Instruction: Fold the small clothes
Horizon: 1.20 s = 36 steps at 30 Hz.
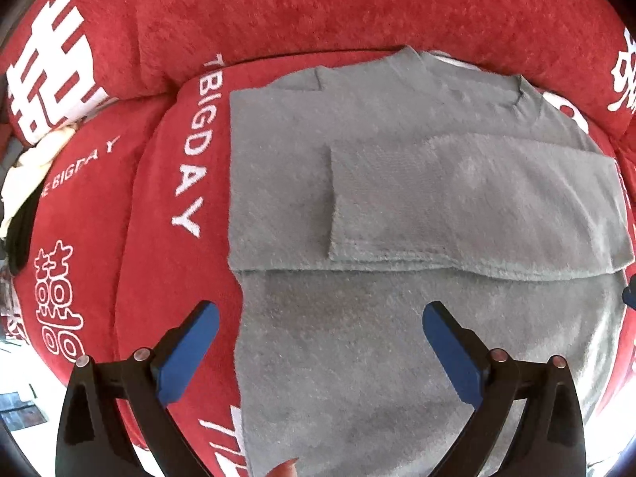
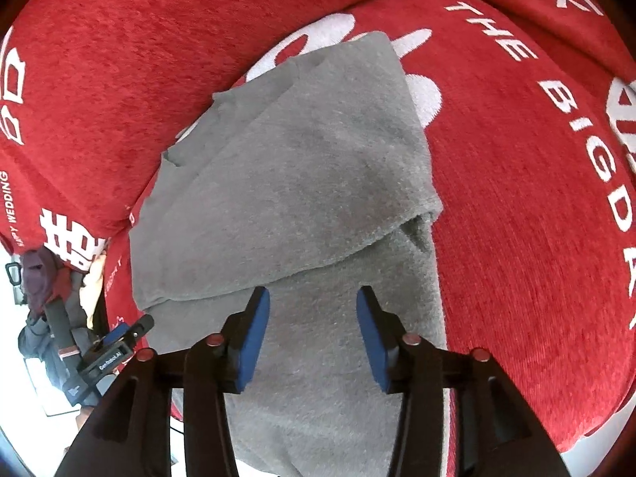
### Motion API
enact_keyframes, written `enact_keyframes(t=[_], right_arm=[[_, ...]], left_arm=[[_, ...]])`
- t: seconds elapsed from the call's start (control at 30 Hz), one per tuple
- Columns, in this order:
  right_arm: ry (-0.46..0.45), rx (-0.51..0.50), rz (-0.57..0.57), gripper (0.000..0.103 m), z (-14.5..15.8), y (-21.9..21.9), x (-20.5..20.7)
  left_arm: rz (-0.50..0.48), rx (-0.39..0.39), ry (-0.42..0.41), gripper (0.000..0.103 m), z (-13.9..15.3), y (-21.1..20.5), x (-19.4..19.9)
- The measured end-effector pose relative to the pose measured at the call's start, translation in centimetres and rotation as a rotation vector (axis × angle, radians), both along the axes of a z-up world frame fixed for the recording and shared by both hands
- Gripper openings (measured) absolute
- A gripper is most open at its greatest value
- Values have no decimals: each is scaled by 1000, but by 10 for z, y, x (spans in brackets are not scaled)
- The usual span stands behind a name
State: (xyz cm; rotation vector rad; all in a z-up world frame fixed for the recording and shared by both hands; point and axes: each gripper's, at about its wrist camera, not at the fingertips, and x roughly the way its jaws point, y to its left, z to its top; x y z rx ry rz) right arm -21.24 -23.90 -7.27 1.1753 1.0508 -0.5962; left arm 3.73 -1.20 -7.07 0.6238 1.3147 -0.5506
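A grey top [image 1: 397, 206] is seen laid flat on a red sofa [image 1: 357, 8] printed with white lettering, collar toward the backrest. One sleeve [image 1: 457, 202] has been folded across the chest, and the upper part is doubled over the lower body, with a fold edge running across the middle. In the right wrist view the same top [image 2: 286, 183] appears as a layered stack, with a loose pucker at its right edge.

Left tongs [image 1: 320, 353]: spread wide, nothing held, poised above the lower half of the top and straddling its left border. Right tongs [image 2: 312, 338]: parted, nothing between the pads, poised above the lower panel just below the fold edge. The left tongs [image 2: 119, 342] are also visible at the left margin of the right wrist view.

Risks judged from this state:
- Only the upper layer may be pinched if the hem is taken shallowly; the lower layer would then be left behind and the fold skewed.
- The fabric looks soft and fleecy, and the sofa cover is napped; dragging is likely to be resisted, so the sleeve could be pulled out of place.
- The pucker on the right may be trapped inside the next fold, leaving a lump.
- Unequal lift by the two tongs would be expected to twist the stack.
- The seat is cushioned and curved, so edges may not be held square.
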Motion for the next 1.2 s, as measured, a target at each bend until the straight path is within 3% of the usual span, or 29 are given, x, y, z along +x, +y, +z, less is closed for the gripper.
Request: enact_keyframes(t=[0.13,0.2,0.37,0.57,0.7,0.9,1.1,1.2], right_arm=[[17,-46,45,71,11,4,7],[22,-68,74,74,16,6,11],[30,-78,123,74,21,10,17],[26,-57,127,74,24,11,16],[18,-39,130,74,26,12,12],[6,3,165,74,24,12,4],[-23,27,203,74,21,14,-6],[-85,23,205,74,27,16,-12]], left_arm=[[19,22,-3,103,-2,1,-1],[27,24,5,103,-3,1,-1],[10,25,58,103,-5,-1,-7],[11,-28,136,103,1,-1,-18],[14,-24,135,103,6,1,-28],[79,-33,204,103,9,7,-49],[119,-32,194,103,15,12,-79],[113,-32,198,103,16,20,-92]])
